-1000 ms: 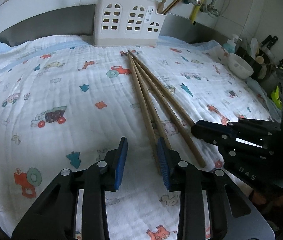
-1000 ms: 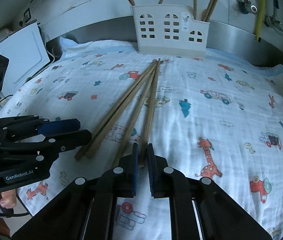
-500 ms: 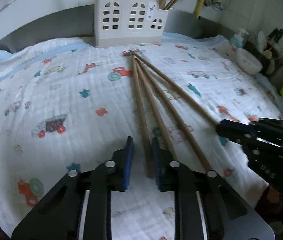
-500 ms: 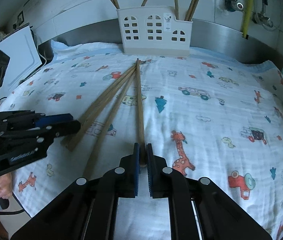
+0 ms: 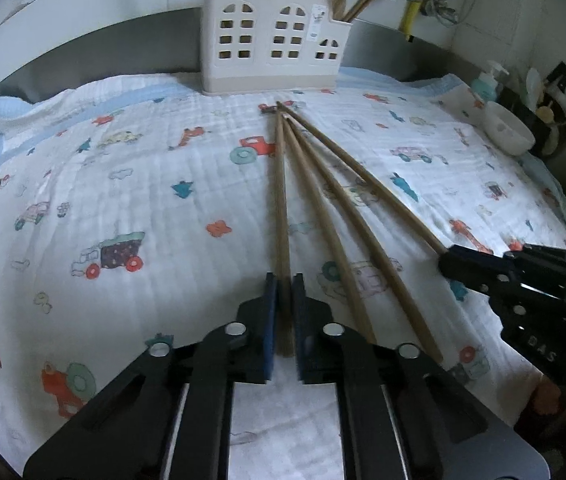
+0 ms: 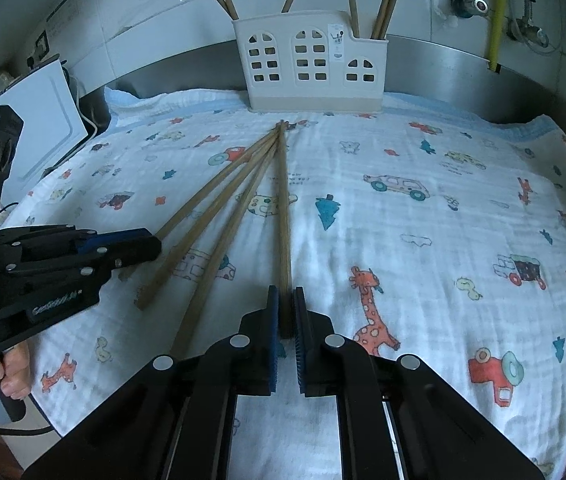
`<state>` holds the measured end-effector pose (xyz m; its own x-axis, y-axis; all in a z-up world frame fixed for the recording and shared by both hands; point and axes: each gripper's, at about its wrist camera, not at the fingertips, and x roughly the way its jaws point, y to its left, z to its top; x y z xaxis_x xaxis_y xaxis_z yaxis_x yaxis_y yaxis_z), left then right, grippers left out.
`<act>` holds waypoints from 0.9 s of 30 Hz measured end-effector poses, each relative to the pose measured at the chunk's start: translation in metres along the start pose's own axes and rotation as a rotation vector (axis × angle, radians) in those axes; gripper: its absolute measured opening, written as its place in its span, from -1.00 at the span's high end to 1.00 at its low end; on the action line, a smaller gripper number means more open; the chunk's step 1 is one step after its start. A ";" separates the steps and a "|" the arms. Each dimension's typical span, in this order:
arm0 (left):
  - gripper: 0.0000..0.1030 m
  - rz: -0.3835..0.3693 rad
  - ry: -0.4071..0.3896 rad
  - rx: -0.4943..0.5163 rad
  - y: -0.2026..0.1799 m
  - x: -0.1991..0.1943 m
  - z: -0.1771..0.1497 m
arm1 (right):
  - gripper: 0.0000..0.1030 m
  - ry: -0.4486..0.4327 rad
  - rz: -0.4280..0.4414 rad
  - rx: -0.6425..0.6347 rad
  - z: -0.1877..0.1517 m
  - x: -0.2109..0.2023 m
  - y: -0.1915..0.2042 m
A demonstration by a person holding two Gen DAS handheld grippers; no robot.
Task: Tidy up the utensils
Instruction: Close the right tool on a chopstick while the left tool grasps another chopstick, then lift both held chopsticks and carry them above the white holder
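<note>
Several wooden chopsticks fan out on a patterned cloth, tips meeting near a white utensil holder (image 5: 273, 36) (image 6: 311, 62) at the back. My left gripper (image 5: 281, 280) is shut on the near end of the leftmost chopstick (image 5: 281, 200). My right gripper (image 6: 286, 294) is shut on the near end of the rightmost chopstick (image 6: 283, 208). Two loose chopsticks (image 5: 335, 232) (image 6: 223, 220) lie between them. The right gripper also shows in the left wrist view (image 5: 449, 256), and the left gripper shows in the right wrist view (image 6: 155, 244). The holder holds several upright chopsticks.
A white bowl (image 5: 509, 132) and a soap bottle (image 5: 487, 82) stand at the right edge of the cloth. A white appliance (image 6: 43, 120) stands at the left. A steel backsplash and tiled wall with pipes (image 6: 497, 12) run behind the holder.
My left gripper moved onto the leftmost chopstick and closed on it. My right gripper kept its chopstick and swung it away from the others, spreading the fan.
</note>
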<state>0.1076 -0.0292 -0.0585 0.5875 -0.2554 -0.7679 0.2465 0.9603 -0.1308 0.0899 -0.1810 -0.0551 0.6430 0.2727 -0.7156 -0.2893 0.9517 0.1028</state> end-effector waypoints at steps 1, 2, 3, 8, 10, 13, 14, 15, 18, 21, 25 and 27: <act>0.89 -0.009 0.001 -0.013 0.002 0.000 0.000 | 0.87 -0.007 0.000 -0.002 0.001 -0.003 0.000; 0.89 -0.014 0.002 -0.015 0.003 0.000 0.001 | 0.87 -0.011 0.001 -0.001 0.001 -0.005 0.001; 0.88 -0.014 0.002 -0.009 0.003 0.000 0.000 | 0.87 -0.017 0.004 0.000 0.003 -0.008 0.000; 0.82 -0.010 0.004 0.001 0.001 0.000 0.000 | 0.87 -0.075 0.006 -0.004 0.015 -0.029 0.000; 0.87 -0.014 0.003 0.005 0.001 0.000 0.000 | 0.87 -0.114 -0.001 -0.015 0.024 -0.044 0.000; 0.88 -0.029 0.002 -0.003 0.005 -0.001 0.001 | 0.87 -0.165 -0.009 -0.031 0.039 -0.064 0.000; 0.88 -0.030 -0.001 -0.001 0.005 -0.002 0.001 | 0.87 -0.183 -0.010 -0.036 0.045 -0.071 -0.001; 0.89 -0.028 -0.007 0.000 0.006 -0.003 0.002 | 0.87 -0.199 -0.008 -0.040 0.050 -0.079 -0.002; 0.89 -0.041 -0.026 -0.009 0.012 -0.010 0.006 | 0.87 -0.242 0.000 -0.051 0.069 -0.098 -0.007; 0.93 -0.060 -0.060 -0.017 0.019 -0.021 0.014 | 0.87 -0.271 0.018 -0.057 0.088 -0.113 -0.013; 0.99 -0.074 -0.115 -0.012 0.026 -0.039 0.028 | 0.87 -0.288 0.021 -0.076 0.108 -0.125 -0.016; 0.99 -0.089 -0.111 -0.018 0.028 -0.042 0.031 | 0.87 -0.293 0.020 -0.084 0.115 -0.129 -0.017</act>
<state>0.1134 0.0045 -0.0106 0.6460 -0.3499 -0.6785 0.2880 0.9348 -0.2078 0.0934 -0.2160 0.1154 0.8102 0.3321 -0.4830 -0.3541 0.9340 0.0483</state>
